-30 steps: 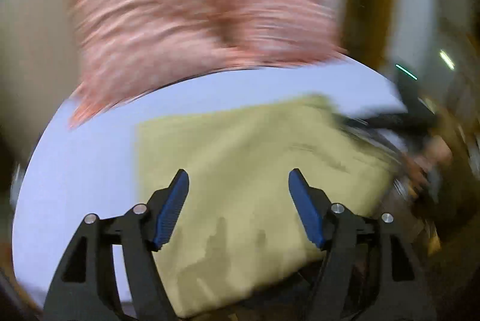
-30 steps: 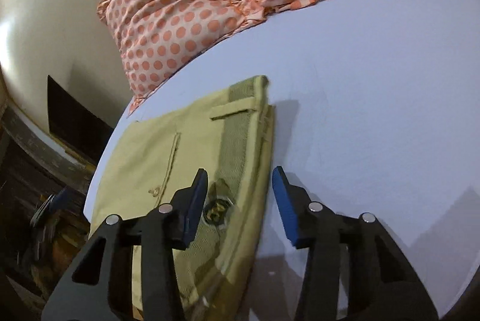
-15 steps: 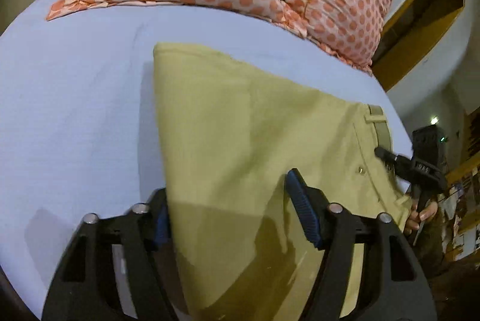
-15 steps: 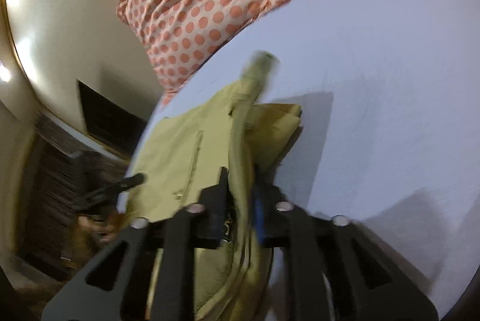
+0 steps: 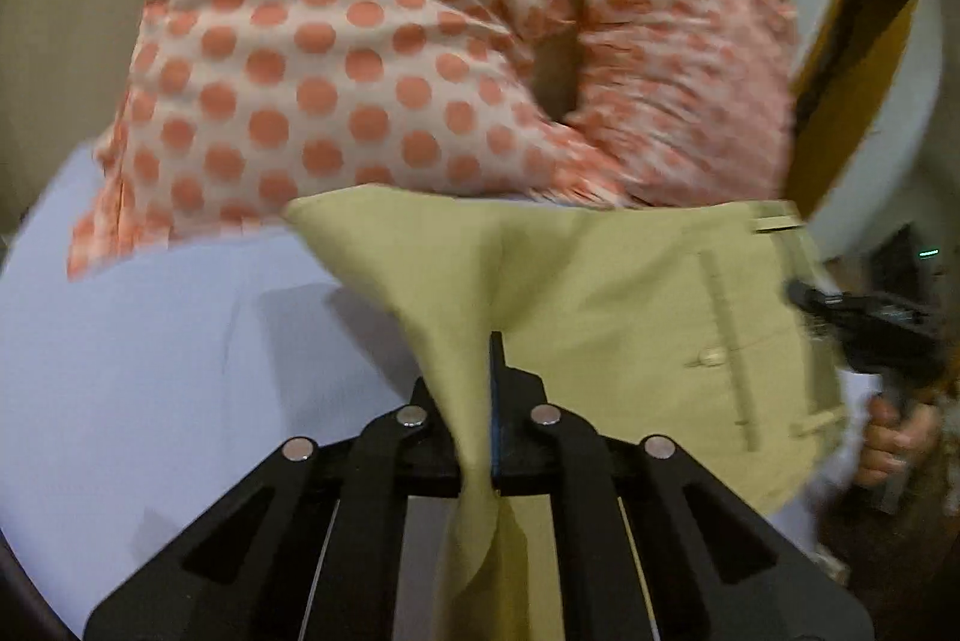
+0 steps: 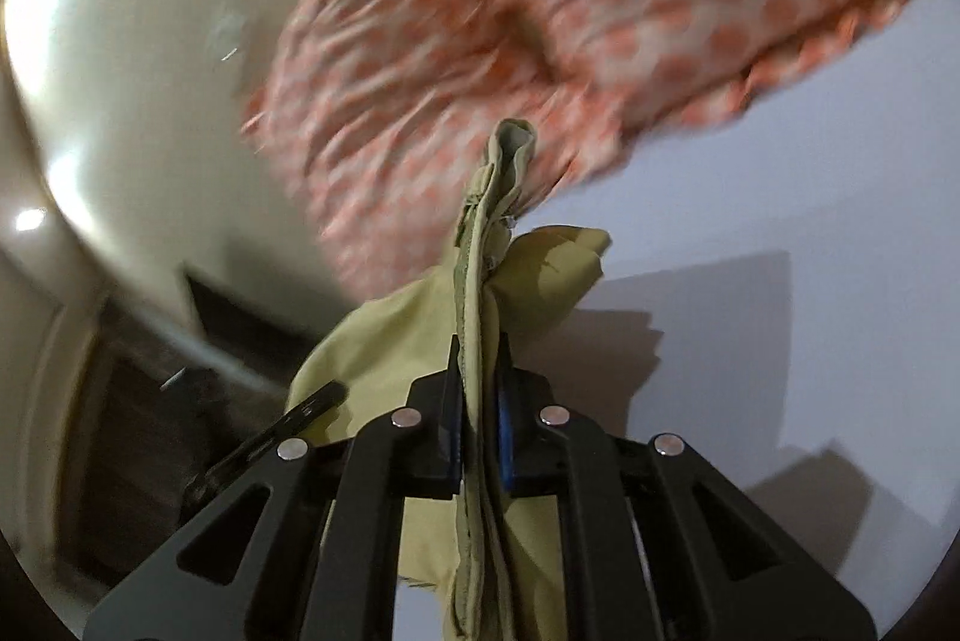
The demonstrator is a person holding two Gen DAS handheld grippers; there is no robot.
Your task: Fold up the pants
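Two tools, left tool (image 5: 485,401) and right tool (image 6: 480,401), each clamped on one olive pants (image 5: 630,317), two polka-dot pillows (image 5: 336,59) behind

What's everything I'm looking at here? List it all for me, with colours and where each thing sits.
pants: one, olive-yellow, lifted off the sheet, pinched at two spots
pillows: two, white with orange dots, at the far end of the bed
bed sheet: one, pale lavender, under everything
wall: cream, behind the pillows
left gripper: black with blue fingers, shut on a fabric edge
right gripper: black with blue fingers, shut on the waistband
person's hand: one, at the right edge of the left view, holding the right gripper
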